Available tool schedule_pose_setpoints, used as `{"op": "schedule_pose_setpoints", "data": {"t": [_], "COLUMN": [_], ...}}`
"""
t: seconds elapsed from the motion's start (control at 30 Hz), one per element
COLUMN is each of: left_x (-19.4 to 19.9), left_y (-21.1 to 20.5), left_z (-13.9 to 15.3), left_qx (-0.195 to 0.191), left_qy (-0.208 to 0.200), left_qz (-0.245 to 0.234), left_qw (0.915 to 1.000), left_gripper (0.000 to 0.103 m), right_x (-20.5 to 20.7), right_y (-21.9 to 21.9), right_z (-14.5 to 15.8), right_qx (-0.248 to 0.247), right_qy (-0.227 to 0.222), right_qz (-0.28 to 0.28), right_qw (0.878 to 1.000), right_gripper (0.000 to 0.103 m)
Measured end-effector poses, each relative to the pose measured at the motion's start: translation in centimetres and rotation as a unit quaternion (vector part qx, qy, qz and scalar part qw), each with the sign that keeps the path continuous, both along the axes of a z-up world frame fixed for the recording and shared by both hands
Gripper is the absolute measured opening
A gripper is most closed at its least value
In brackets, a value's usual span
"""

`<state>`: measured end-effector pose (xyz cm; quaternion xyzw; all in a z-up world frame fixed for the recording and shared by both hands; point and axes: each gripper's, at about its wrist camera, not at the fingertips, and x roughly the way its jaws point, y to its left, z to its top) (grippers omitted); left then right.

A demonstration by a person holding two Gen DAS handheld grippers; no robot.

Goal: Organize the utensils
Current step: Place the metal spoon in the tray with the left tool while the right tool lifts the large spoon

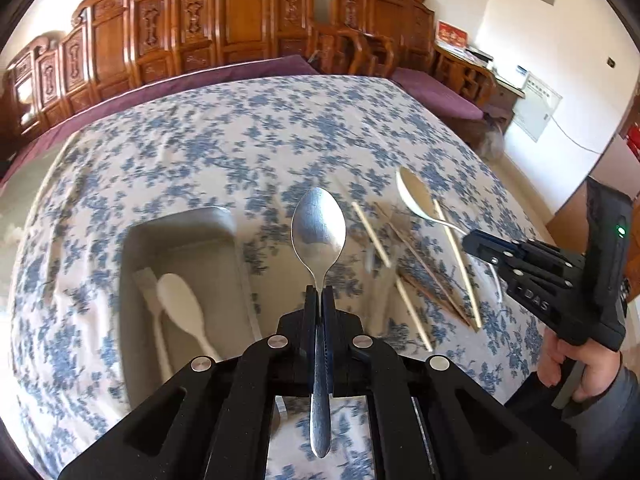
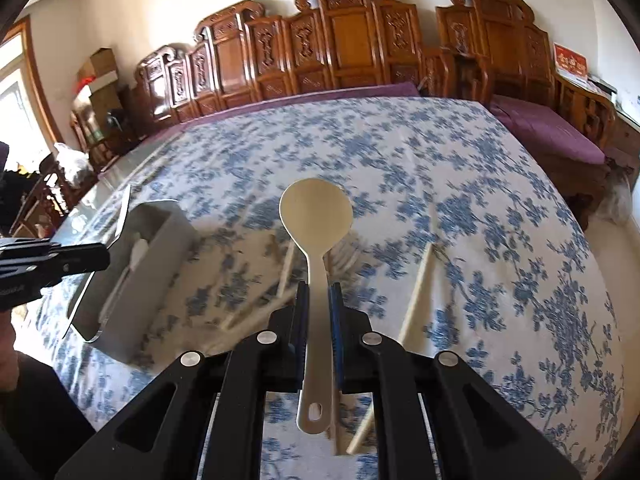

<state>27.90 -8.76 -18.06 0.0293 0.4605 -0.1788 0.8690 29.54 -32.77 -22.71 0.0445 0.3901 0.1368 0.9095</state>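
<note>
1. Left tongs [image 1: 320, 292] clamp metal spoon [image 1: 319, 232] by the neck, raised just right of grey tray [image 1: 180, 224].
2. Right tongs [image 2: 318, 288] grip cream ladle [image 2: 316, 216], farther right of tray, above chopsticks [image 2: 416, 292].
3. Advice: lower the spoon lengthwise beside white spoon [image 1: 180, 304] inside the tray; release low.

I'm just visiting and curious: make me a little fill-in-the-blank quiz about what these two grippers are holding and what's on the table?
1. The left gripper is shut on a ____ spoon.
2. The right gripper is shut on a ____ plastic spoon.
3. Another white spoon lies inside the grey ____.
4. Loose ____ lie on the floral tablecloth.

Missing words: metal; white; tray; chopsticks
</note>
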Motion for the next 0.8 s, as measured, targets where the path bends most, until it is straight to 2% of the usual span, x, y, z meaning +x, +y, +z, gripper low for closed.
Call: {"op": "schedule_pose_setpoints", "data": {"t": [0.27, 0.43, 0.63, 0.8], "left_x": [0.9, 1.9, 3.1, 3.6], "left_y": [3.8, 5.3, 6.1, 5.8], "left_z": [0.0, -2.3, -6.1, -7.3], "left_qx": [0.022, 0.05, 0.066, 0.085], "left_qy": [0.001, 0.014, 0.053, 0.059], "left_qz": [0.039, 0.061, 0.073, 0.075], "left_qw": [0.999, 0.9968, 0.9937, 0.9918], "left_gripper": [0.002, 0.002, 0.002, 0.002], "right_x": [-0.9, -1.2, -1.3, -1.2], "right_y": [2.3, 3.4, 3.9, 4.3], "right_z": [0.7, 0.5, 0.2, 0.1], "right_qx": [0.006, 0.0, -0.004, -0.005], "right_qy": [-0.012, -0.009, -0.006, -0.004], "right_qz": [0.03, 0.046, 0.054, 0.059], "right_qw": [0.999, 0.999, 0.999, 0.998], "right_gripper": [0.012, 0.012, 0.012, 0.012]}}
